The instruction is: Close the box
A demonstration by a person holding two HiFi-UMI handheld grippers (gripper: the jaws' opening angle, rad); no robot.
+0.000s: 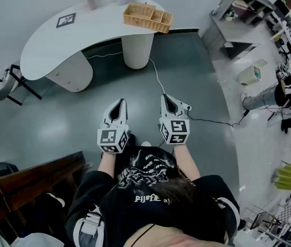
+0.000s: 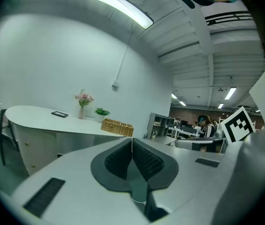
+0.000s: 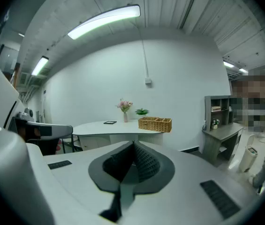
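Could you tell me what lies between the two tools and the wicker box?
In the head view, dark grey floor, crossed by a thin white cable, separates the left tool and right tool from the white table bearing the woven wicker box.

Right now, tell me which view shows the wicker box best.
Head view: it looks down into the wicker box on the white table, showing its compartments. Both gripper views show it small, distant and side-on.

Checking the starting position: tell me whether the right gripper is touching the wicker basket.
Apart. The head view shows the right gripper over the floor, short of the table, with the basket far ahead on it.
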